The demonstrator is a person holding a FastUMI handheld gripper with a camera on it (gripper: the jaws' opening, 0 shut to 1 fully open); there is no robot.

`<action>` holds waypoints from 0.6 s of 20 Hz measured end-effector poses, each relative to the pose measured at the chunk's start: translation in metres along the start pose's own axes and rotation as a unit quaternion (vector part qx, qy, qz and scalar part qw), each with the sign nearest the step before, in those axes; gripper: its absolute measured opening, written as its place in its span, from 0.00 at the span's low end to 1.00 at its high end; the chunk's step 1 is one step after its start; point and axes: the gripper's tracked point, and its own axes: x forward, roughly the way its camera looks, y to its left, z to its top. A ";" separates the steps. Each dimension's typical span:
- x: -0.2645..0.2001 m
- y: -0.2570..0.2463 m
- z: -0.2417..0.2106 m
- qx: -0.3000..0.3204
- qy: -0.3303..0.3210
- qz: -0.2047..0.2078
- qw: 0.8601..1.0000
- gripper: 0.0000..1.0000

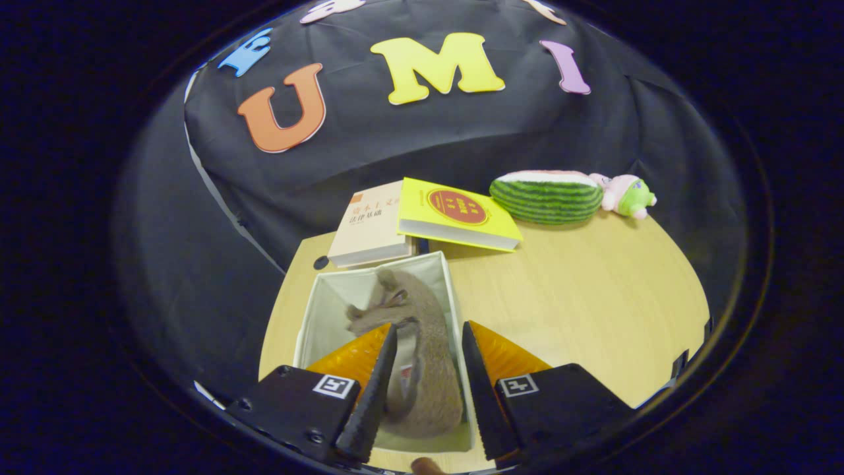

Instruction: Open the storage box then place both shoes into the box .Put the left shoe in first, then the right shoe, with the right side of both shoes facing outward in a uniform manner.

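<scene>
**Shoe seen in the open box beneath parted fingers**

The gripper point(428, 340) was seen above an open white fabric storage box point(310, 323) that stood on the wooden bench point(580, 303). Its fingers point(376, 389) were held apart, with nothing clamped between them; no contact with the box or its contents could be made out. A grey-brown suede shoe point(422, 356) was seen lying inside the box, along its length, with the laced part toward the far end and the rest showing in the gap between the fingers. Whether it was the left or the right shoe could not be told.

Just beyond the far end of the box, a beige book point(369, 227) was found lying flat, and a yellow book point(455, 214) was propped partly over it. Farther along the back of the bench, a watermelon-slice plush point(547, 196) was seen, with a small pink and green plush toy point(626, 194) touching its end.
</scene>
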 end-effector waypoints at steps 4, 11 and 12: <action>-0.011 -0.014 0.014 -0.011 -0.030 -0.016 0.999 0.80; -0.041 -0.049 0.057 -0.011 -0.118 -0.025 0.993 0.91; -0.047 -0.055 0.066 -0.007 -0.134 -0.026 0.991 0.91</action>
